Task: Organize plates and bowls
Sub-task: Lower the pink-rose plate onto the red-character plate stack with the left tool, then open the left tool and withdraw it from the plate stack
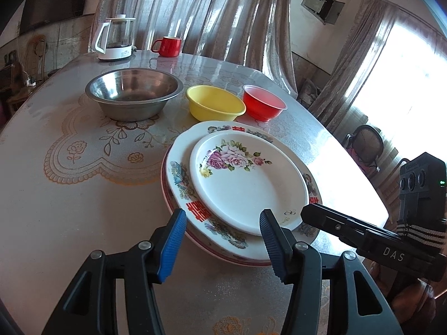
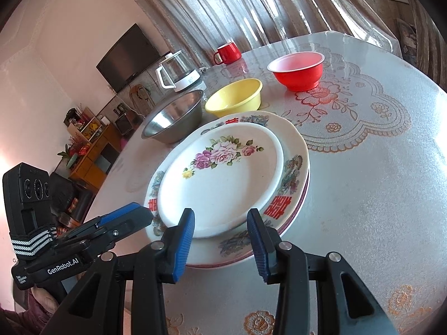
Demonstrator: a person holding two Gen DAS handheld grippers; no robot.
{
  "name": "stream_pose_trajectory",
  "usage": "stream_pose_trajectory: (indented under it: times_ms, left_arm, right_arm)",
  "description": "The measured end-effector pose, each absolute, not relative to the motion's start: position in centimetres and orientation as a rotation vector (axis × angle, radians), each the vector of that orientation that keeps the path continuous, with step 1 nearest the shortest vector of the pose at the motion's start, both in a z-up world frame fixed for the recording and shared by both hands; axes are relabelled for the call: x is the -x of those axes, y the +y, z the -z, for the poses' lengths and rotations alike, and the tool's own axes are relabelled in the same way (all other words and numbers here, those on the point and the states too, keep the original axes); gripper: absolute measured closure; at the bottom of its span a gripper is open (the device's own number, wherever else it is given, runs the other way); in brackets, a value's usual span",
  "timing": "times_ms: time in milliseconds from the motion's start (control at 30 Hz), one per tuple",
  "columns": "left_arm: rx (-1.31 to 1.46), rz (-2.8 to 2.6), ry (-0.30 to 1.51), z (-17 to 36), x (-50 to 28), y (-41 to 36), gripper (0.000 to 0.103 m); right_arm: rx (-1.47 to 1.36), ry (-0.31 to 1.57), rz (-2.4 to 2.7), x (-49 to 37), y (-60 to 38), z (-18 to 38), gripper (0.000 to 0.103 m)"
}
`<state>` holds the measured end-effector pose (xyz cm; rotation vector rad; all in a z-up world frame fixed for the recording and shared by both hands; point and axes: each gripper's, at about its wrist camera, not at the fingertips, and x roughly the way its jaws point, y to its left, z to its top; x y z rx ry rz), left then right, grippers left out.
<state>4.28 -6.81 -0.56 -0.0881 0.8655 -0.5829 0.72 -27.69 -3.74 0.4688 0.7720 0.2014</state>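
3 plates (image 1: 245,184) are sitting stacked; I am holding my left gripper (image 1: 222,240) and right gripper (image 2: 220,240) parted, empty. Nesting the bowls (image 1: 215,106) looks next.

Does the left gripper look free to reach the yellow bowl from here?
Probably yes: the left gripper is open, empty, and only the low plate stack lies before the yellow bowl.

Home, likely living room: television (image 2: 131,55), curtains (image 1: 201,14).
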Motion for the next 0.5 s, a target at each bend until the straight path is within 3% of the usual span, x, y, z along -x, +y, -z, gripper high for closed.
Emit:
stream_pose_trajectory:
  times_ms: [500]
  left_arm:
    - [0.092,0.521,0.876,0.98,-4.43,-5.89,0.043]
  right_arm:
    - [-0.469,0.772,-0.202,-0.61,-27.49,3.73,0.061]
